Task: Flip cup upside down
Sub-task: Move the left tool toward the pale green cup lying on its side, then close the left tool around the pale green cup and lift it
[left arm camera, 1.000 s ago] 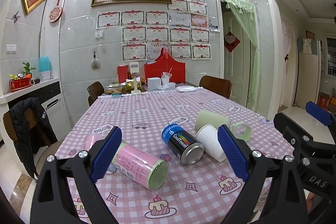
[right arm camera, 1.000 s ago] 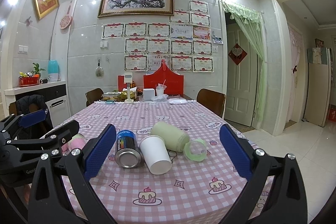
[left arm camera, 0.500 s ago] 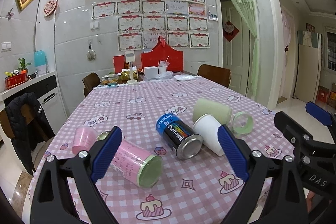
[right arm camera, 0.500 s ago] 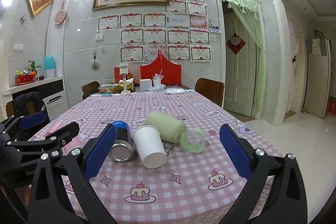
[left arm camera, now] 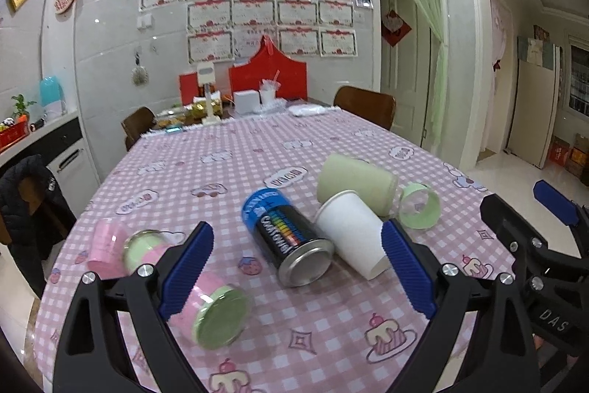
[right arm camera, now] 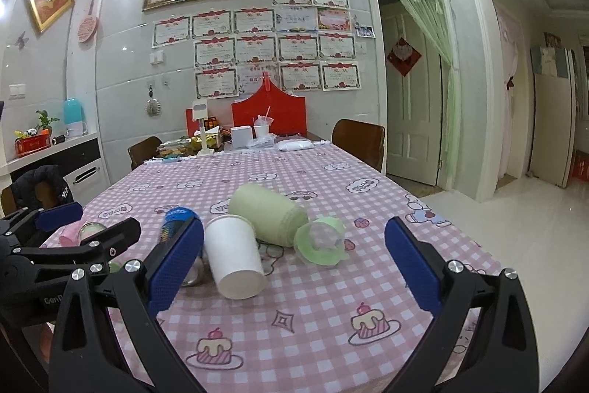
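Note:
A white paper cup (left arm camera: 351, 232) lies on its side on the pink checked tablecloth (left arm camera: 221, 164), its mouth toward me; it also shows in the right wrist view (right arm camera: 235, 255). My left gripper (left arm camera: 298, 271) is open and empty, hovering above the table just in front of the cup and a blue can (left arm camera: 289, 240). My right gripper (right arm camera: 294, 264) is open and empty, with the cup just beyond and between its fingers. The right gripper also shows at the right edge of the left wrist view (left arm camera: 533, 234).
A pale green cup (right arm camera: 267, 212) and a green-rimmed clear lid (right arm camera: 322, 242) lie behind the paper cup. A pink canister (left arm camera: 210, 304) and a pink cup (left arm camera: 105, 245) lie at the left. Boxes and clutter (right arm camera: 243, 135) stand at the table's far end, with chairs (right arm camera: 359, 139).
Both grippers have risen and tilted down a little, so the objects sit lower between the fingers. Nothing on the table has moved.

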`<state>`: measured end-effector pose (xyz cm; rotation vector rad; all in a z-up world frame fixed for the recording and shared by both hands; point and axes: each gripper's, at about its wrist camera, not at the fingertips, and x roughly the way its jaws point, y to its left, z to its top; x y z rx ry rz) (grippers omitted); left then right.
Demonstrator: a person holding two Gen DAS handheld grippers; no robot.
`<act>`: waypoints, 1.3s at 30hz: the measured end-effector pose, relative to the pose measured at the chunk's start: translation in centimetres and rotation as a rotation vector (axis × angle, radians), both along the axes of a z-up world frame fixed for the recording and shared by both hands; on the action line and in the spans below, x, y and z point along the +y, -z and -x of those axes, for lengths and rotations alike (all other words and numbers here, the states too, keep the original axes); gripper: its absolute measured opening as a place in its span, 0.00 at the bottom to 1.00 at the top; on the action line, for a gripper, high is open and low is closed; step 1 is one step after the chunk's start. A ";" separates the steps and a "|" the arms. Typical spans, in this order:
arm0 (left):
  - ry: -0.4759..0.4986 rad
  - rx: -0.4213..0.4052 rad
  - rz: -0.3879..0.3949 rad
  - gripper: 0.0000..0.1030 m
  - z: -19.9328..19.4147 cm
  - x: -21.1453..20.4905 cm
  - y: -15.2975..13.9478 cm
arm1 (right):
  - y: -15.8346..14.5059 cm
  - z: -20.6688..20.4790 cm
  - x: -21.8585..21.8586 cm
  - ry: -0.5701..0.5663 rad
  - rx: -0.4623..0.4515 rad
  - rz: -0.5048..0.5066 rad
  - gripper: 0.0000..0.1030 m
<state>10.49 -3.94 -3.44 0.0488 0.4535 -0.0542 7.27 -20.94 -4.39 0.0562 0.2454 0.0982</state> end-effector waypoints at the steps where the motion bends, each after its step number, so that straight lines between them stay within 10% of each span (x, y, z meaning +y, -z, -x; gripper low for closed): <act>1: 0.004 0.008 -0.003 0.88 -0.5 -0.3 0.0 | 0.0 -0.3 -0.3 0.006 0.000 -0.001 0.92; 19: 0.045 0.297 0.000 0.88 -14.3 -8.2 1.6 | 1.7 -9.0 -8.3 0.144 0.088 -0.061 0.92; 39: -0.060 0.591 0.172 0.89 -25.6 -8.9 4.7 | 3.2 -16.6 -10.6 -0.006 0.283 -0.146 0.92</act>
